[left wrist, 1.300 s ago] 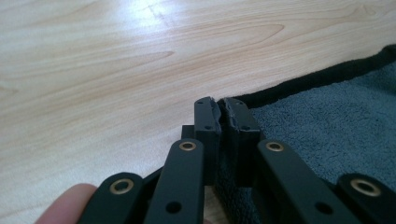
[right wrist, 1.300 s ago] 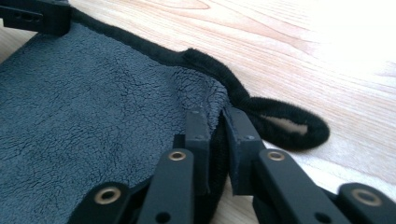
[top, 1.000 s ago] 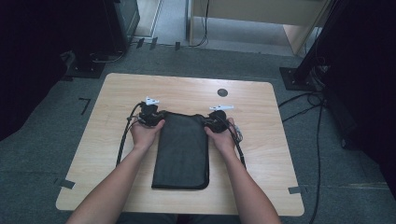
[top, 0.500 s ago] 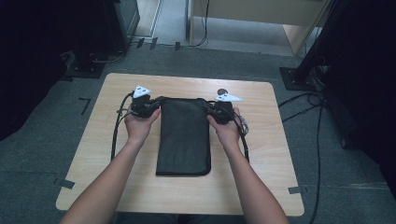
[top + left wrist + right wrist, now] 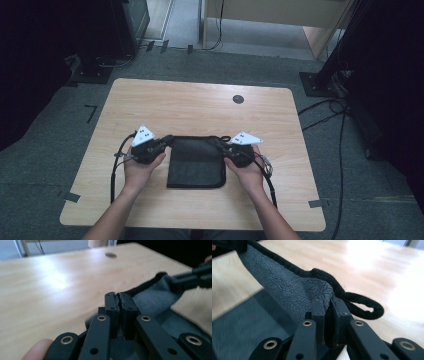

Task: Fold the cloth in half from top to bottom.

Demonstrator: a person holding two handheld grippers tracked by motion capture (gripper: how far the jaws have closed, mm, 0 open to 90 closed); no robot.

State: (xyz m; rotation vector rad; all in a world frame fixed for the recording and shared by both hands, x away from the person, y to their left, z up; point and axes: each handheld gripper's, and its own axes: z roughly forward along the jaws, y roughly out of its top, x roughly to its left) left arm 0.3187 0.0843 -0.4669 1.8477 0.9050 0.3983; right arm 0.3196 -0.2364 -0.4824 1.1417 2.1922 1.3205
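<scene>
We are pinching towel (image 5: 196,162) far corners, left tool (image 5: 118,302) and right tool (image 5: 327,307) clamping, folding toward bench (image 5: 200,105) near edge.

No text, label, brand or number can be read anywhere: the grey plates on the grippers carry small dark marks, too small to make out.
</scene>
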